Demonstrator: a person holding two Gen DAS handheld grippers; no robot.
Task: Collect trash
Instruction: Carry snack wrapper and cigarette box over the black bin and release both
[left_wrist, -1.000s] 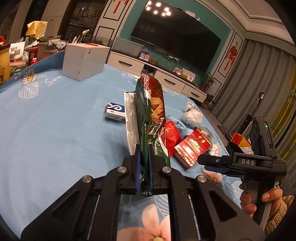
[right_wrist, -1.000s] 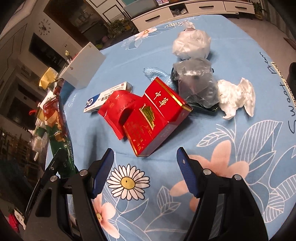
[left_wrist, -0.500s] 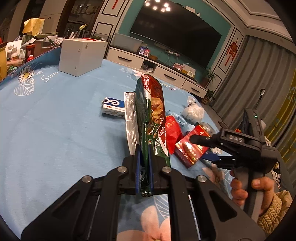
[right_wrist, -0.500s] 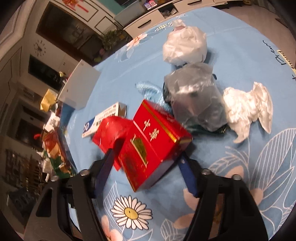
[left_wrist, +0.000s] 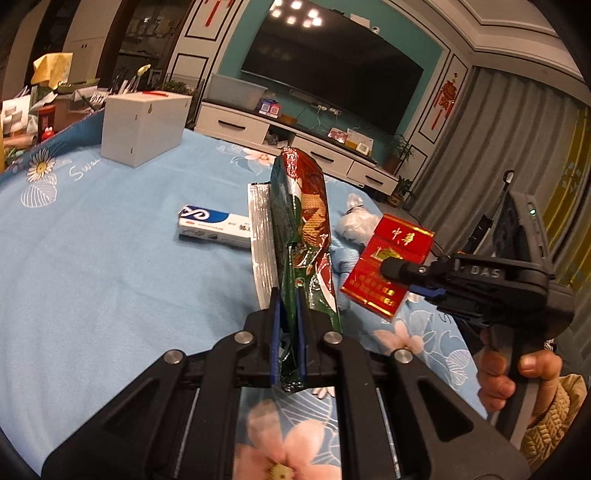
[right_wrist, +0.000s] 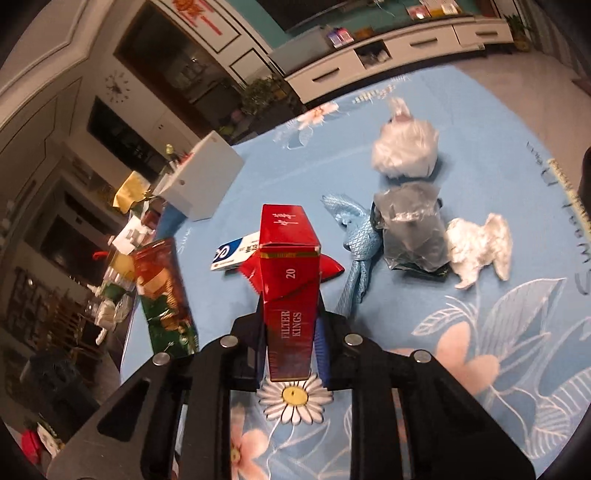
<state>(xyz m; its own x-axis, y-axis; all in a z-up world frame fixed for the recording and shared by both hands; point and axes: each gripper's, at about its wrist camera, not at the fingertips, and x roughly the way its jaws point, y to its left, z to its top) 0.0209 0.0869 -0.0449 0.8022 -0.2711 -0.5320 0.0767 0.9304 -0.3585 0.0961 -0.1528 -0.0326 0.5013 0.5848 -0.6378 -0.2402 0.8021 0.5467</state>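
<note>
While your left tongs (left_wrist: 287, 332) are clamping a green-and-red snack bag (left_wrist: 303, 229) upright above the blue floral surface (left_wrist: 92, 258), your right tongs (right_wrist: 291, 339) are gripping a red cigarette pack (right_wrist: 290, 280) reading "FILTER KINGS" and "20", lifted clear of the red wrapper (right_wrist: 328, 267) and the crumpled plastic (right_wrist: 404, 151) lying beyond it.
</note>
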